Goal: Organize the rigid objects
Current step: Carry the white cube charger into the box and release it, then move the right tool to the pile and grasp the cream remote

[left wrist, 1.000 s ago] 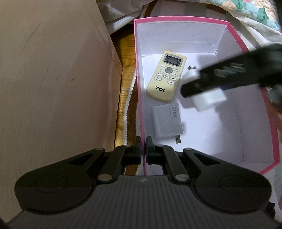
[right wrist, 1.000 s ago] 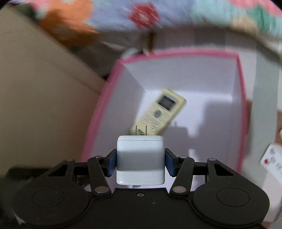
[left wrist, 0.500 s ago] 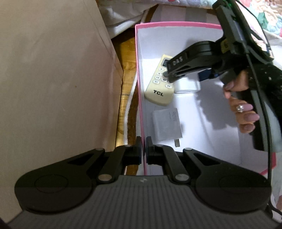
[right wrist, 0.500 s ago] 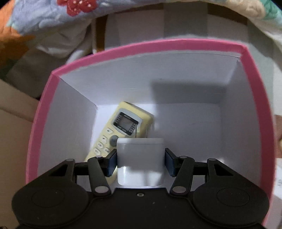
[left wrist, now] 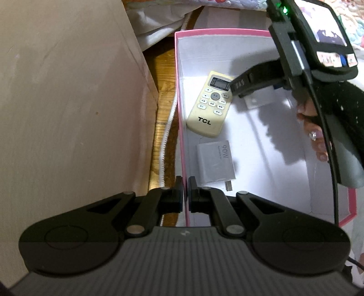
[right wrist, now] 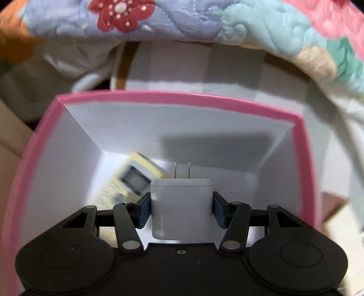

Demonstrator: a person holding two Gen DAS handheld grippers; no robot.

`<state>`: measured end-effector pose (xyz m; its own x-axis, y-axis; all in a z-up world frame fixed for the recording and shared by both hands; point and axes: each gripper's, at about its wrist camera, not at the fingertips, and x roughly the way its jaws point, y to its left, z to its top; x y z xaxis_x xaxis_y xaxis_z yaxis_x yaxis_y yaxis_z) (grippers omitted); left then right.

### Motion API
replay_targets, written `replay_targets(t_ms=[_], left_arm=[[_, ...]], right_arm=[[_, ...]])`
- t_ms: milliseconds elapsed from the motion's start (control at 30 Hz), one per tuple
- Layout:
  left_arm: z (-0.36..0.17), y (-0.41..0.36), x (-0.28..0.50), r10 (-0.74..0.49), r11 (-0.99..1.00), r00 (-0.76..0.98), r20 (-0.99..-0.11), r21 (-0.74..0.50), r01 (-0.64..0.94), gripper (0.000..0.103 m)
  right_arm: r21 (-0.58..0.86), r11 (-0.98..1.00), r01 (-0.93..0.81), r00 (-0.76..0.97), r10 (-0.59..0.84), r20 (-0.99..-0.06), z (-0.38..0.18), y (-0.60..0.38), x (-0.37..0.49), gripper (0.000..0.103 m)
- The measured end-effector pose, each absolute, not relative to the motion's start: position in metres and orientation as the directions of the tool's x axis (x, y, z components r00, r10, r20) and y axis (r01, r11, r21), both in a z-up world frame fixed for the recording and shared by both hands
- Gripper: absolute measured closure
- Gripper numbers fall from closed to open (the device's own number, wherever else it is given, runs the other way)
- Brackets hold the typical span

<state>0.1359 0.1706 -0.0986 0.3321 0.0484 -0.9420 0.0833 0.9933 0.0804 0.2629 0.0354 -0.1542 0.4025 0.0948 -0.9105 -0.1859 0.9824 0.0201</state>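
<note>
A pink-rimmed white box (left wrist: 227,31) holds a cream TCL remote (left wrist: 210,104) and a grey 90W charger (left wrist: 215,162). My left gripper (left wrist: 185,193) is shut on the box's left wall (left wrist: 180,127), one finger on each side. My right gripper (right wrist: 182,211) is shut on a white plug adapter (right wrist: 182,205), prongs pointing forward, and holds it inside the box (right wrist: 173,95) just right of the remote (right wrist: 129,182). The adapter (left wrist: 259,98) also shows in the left wrist view, under the right gripper.
A beige cardboard panel (left wrist: 68,102) stands left of the box, with a strip of wooden floor (left wrist: 166,95) and a white cord (left wrist: 167,127) between. A flowered quilt (right wrist: 182,20) hangs beyond the box's far end.
My right gripper carried the plug adapter from above the box down into it, then shifted toward the far wall beside the remote. My left gripper stayed clamped on the box wall.
</note>
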Motion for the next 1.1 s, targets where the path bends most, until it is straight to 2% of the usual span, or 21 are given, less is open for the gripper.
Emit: replay_targets(t_ms=[200,333,500,567,600,700,900,1000,1100], left_arm=[[-0.098,0.175,0.137,0.038,0.995,0.33,-0.943,0.066,0.075,0.1],[-0.099,0.174,0.137,0.042,0.995,0.327,-0.944,0.069,0.074,0.1],[-0.099,0.173,0.137,0.041,0.995,0.328,-0.944,0.069,0.074,0.1],[-0.099,0.173,0.137,0.041,0.995,0.328,-0.944,0.069,0.074,0.1],[-0.099,0.173,0.137,0.041,0.995,0.327,-0.944,0.068,0.073,0.1],[-0.099,0.173,0.138,0.039,0.995,0.326,-0.944,0.066,0.073,0.1],[-0.1,0.174,0.138,0.04,0.995,0.327,-0.944,0.069,0.076,0.1],[-0.1,0.172,0.138,0.046,0.994,0.328,-0.944,0.077,0.082,0.1],[-0.1,0.171,0.137,0.047,0.993,0.326,-0.944,0.081,0.091,0.1]], right_arm=[[0.002,0.979,-0.202,0.355,0.075,-0.932,-0.165,0.044,0.268,0.043],[0.1,0.969,-0.227,0.353,0.177,-0.919,-0.161,0.045,0.271,0.043],[0.129,0.964,-0.232,0.343,0.205,-0.916,-0.16,0.04,0.274,0.042],[0.173,0.958,-0.23,0.321,0.242,-0.916,-0.163,0.037,0.276,0.035],[0.196,0.953,-0.229,0.313,0.263,-0.913,-0.159,0.032,0.276,0.022],[0.239,0.938,-0.249,0.33,0.315,-0.89,-0.131,0.016,0.263,0.02],[0.407,0.82,-0.402,0.406,0.558,-0.724,-0.059,-0.04,0.197,0.021],[0.395,0.762,-0.514,0.428,0.627,-0.651,-0.034,-0.083,0.159,0.021],[0.334,0.791,-0.512,0.521,0.595,-0.612,-0.025,-0.141,0.137,0.021]])
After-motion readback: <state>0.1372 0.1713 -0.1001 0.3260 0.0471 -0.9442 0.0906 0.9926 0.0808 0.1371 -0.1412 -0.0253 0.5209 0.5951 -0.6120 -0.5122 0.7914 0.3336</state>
